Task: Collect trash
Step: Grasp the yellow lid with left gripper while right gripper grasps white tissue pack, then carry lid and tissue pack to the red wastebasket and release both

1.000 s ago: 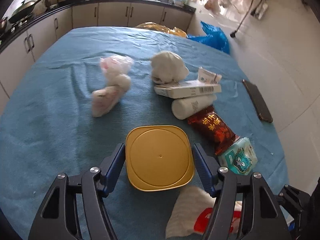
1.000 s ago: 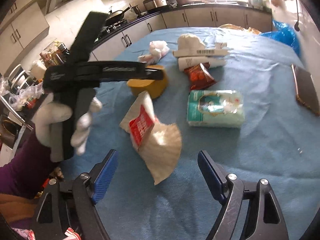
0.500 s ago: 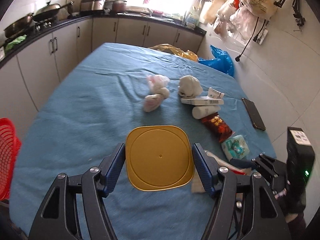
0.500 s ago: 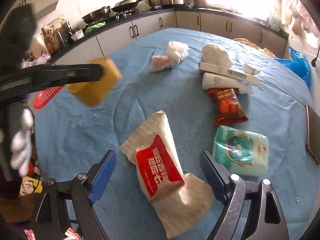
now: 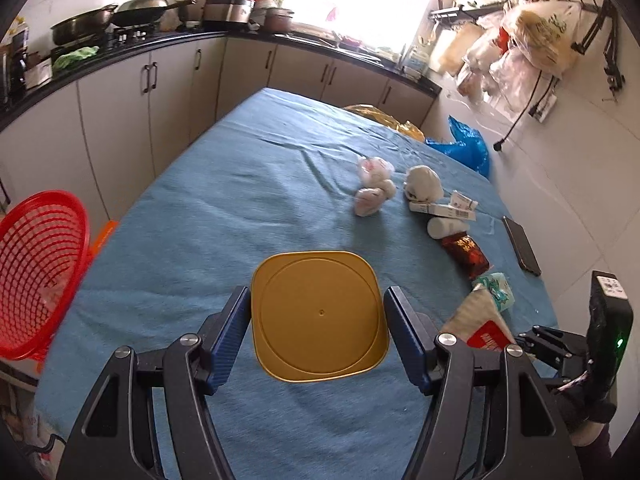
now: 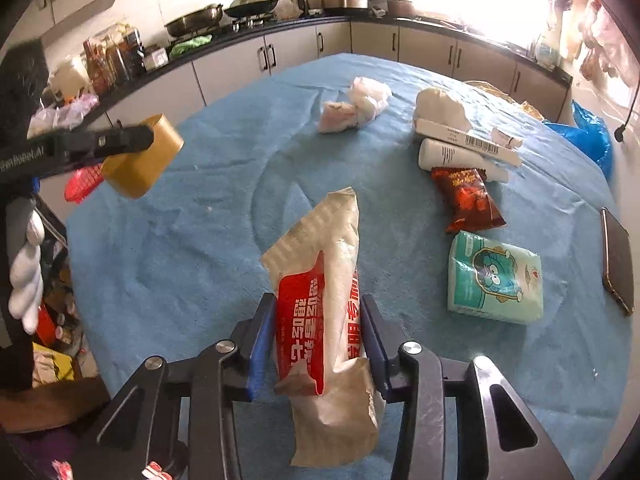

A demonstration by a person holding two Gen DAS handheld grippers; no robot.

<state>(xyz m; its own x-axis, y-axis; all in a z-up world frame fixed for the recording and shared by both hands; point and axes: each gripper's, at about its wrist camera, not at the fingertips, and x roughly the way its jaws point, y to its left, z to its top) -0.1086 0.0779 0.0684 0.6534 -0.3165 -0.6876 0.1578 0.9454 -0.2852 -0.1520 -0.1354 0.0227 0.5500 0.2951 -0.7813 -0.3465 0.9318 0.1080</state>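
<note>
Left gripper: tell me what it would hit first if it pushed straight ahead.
Probably the blue tablecloth, since the left gripper, clamped on the yellow tub, points down at bare cloth. Depth is unclear.

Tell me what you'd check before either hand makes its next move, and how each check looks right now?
1. Left gripper clamped on the yellow container: ok, held above the table.
2. Right gripper, jaws just closing, pinching the paper bag: ok, pads press its sides.
3. Bag lifted clear of the blue cloth: cannot tell.
4. Red basket unobstructed: ok, beside the table.
5. Phone away from both grippers: ok.
6. Table cleared of trash: not ok, the snack packet remains.
</note>
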